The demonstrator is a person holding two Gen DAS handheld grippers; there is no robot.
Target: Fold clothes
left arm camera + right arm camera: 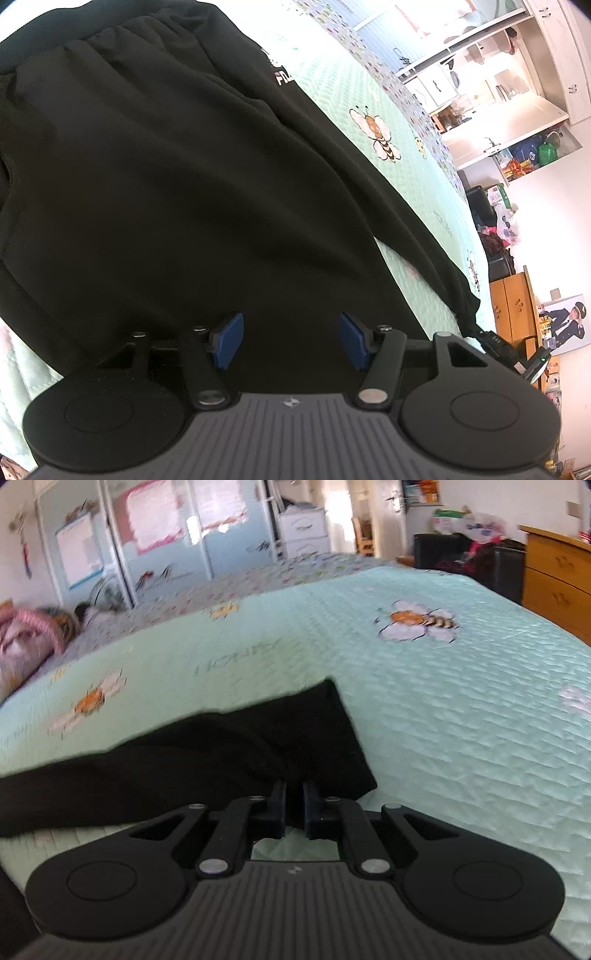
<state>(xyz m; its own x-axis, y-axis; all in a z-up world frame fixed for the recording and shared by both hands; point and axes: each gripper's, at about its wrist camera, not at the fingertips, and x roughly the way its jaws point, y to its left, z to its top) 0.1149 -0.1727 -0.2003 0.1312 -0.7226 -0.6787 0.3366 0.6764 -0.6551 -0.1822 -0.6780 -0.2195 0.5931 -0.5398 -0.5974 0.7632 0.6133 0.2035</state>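
Right fingers (pixel 294 805): pressed almost together, and we read them as pinching the hem end of the black trousers (pixel 229 749); dark cloth runs into the narrow gap between them, though the blur leaves the pads themselves hidden
Why there: we judge that a hold at the cuff lets that leg be carried over in a fold
Left fingers (pixel 291 339): spread, blue pads (pixel 229 339) well apart, hanging just above the black cloth and gripping nothing; whether they touch it we cannot tell
Why there: we take it this hand waits over the middle of the garment, ready to pin it or take a second hold
Trousers (pixel 177 177): spread flat on the bed, gathered waistband toward the far side in the left view, a small white logo (pixel 282 75) near the hip, one leg running out to the cuff in the right view
Bed cover (pixel 443 701): pale green quilt with bees and daisies, bare beyond the cuff, so we have room to lay a fold
Room: a wooden dresser (pixel 554 572) and shelves beyond the bed
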